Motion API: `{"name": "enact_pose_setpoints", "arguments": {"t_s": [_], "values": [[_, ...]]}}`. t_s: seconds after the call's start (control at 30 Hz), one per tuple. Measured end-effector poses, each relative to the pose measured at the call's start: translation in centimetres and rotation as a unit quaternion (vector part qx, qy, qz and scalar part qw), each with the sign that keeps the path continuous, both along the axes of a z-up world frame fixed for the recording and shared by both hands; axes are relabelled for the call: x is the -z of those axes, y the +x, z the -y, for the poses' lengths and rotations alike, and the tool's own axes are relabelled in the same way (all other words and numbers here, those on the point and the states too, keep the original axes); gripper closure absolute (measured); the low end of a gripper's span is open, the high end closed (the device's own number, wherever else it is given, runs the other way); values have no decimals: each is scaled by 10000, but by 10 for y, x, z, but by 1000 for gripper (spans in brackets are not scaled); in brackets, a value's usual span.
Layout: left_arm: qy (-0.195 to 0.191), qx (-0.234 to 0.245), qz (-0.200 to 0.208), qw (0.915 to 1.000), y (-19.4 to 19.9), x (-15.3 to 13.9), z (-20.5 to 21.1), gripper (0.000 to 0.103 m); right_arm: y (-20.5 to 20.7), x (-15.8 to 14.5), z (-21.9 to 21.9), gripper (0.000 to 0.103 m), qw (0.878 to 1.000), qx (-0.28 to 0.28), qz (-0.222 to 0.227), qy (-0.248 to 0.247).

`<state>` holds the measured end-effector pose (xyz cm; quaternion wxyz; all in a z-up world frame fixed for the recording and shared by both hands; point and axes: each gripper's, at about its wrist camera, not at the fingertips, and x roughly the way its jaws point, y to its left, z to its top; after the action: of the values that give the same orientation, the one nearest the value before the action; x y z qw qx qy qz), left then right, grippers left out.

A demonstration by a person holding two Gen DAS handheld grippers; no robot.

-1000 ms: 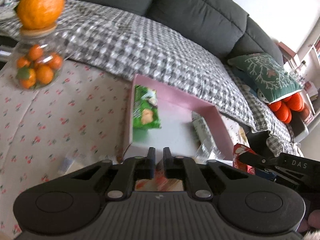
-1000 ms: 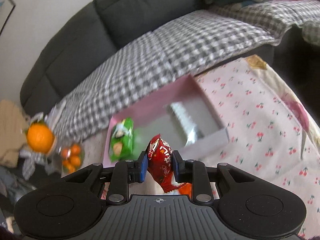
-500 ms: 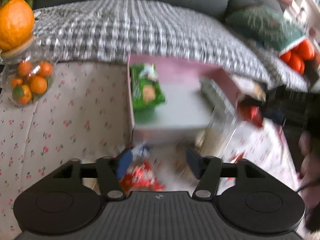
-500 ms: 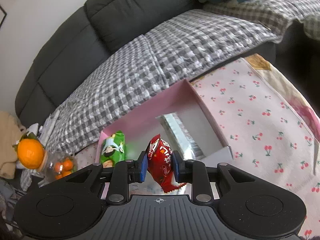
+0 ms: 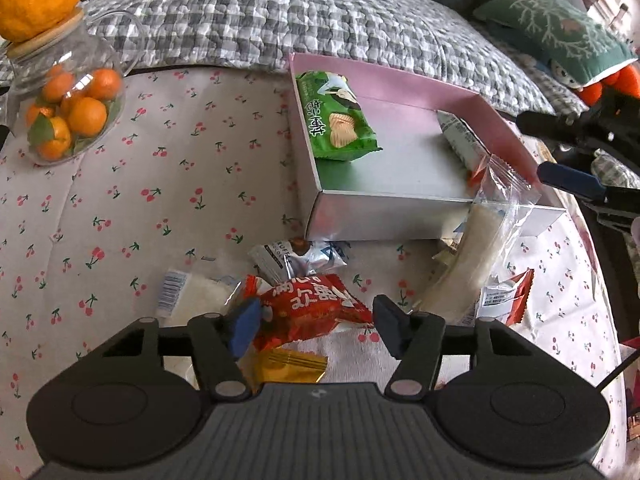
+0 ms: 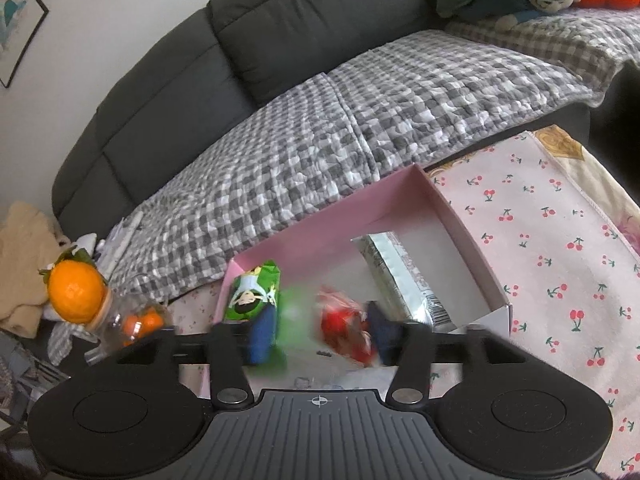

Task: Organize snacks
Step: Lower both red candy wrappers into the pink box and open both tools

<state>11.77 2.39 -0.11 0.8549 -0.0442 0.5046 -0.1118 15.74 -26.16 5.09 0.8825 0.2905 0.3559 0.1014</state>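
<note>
While both grippers' fingers (image 5: 245,326) stand apart, a red packet (image 5: 311,310) lies between the left ones.

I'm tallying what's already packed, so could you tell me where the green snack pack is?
In the left wrist view, the green pack lies inside the pink box, against its left wall, apart from the silver pack on the right.

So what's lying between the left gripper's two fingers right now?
In the left wrist view, a red snack packet lies on the cherry-print cloth between the left gripper fingers, near the left one; its jaws, just closing, stand open.
</note>
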Motion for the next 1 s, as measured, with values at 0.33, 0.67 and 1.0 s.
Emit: {"name": "enact_pose_setpoints", "arguments": {"t_s": [0.33,0.67,1.0], "values": [[425,-144,7,9990,9,17,18,43,-3,-2,-5,37,9998,-152,-98,-39],[575,-74,238,9980,-2,0,13,66,-10,-9,-4,37,9995,-196,-172,-155],[243,339,913,9950,2,-56,44,66,-11,-5,4,37,9995,-10,-329,-18]]}}
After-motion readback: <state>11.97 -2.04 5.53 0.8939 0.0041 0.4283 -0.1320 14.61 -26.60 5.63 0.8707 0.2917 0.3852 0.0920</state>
